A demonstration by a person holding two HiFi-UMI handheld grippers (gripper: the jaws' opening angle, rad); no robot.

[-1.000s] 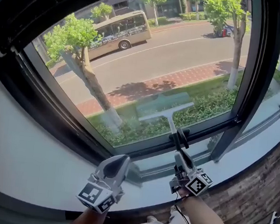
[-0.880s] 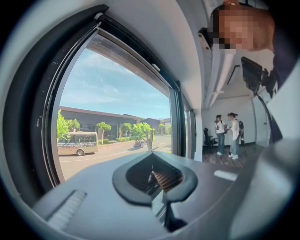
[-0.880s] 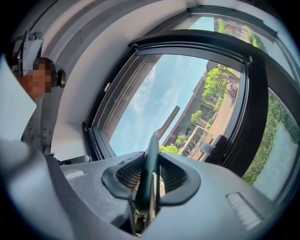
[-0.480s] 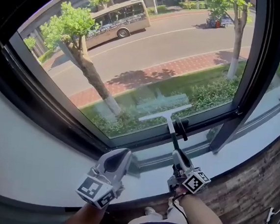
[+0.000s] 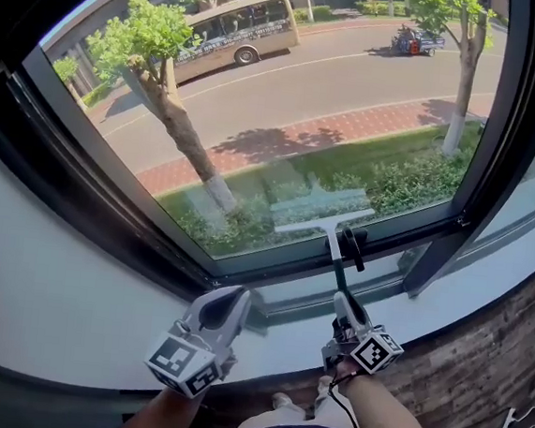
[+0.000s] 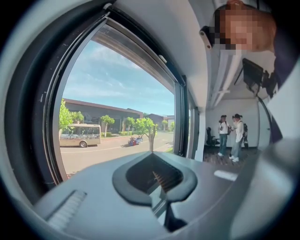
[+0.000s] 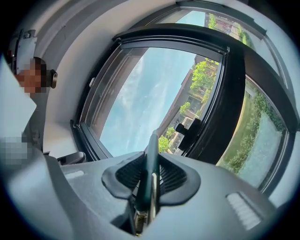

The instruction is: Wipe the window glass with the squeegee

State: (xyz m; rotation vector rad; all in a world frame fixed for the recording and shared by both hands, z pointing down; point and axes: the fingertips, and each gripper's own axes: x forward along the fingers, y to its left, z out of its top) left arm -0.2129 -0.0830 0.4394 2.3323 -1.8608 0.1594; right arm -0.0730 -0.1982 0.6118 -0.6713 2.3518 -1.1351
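The right claw (image 5: 342, 302) is clenched on the thin dark handle of the pale T-shaped squeegee (image 5: 324, 220), which runs up between its pads in the right gripper view (image 7: 152, 159). The squeegee's blade lies against the window glass (image 5: 307, 99) low in the pane, just above the bottom of the black window frame (image 5: 109, 202) (a black latch handle (image 5: 352, 247) sits just beside its stem). The left claw (image 5: 229, 299) hovers over the pale window ledge (image 5: 51, 310), its pads (image 6: 185, 187) closed together on nothing.
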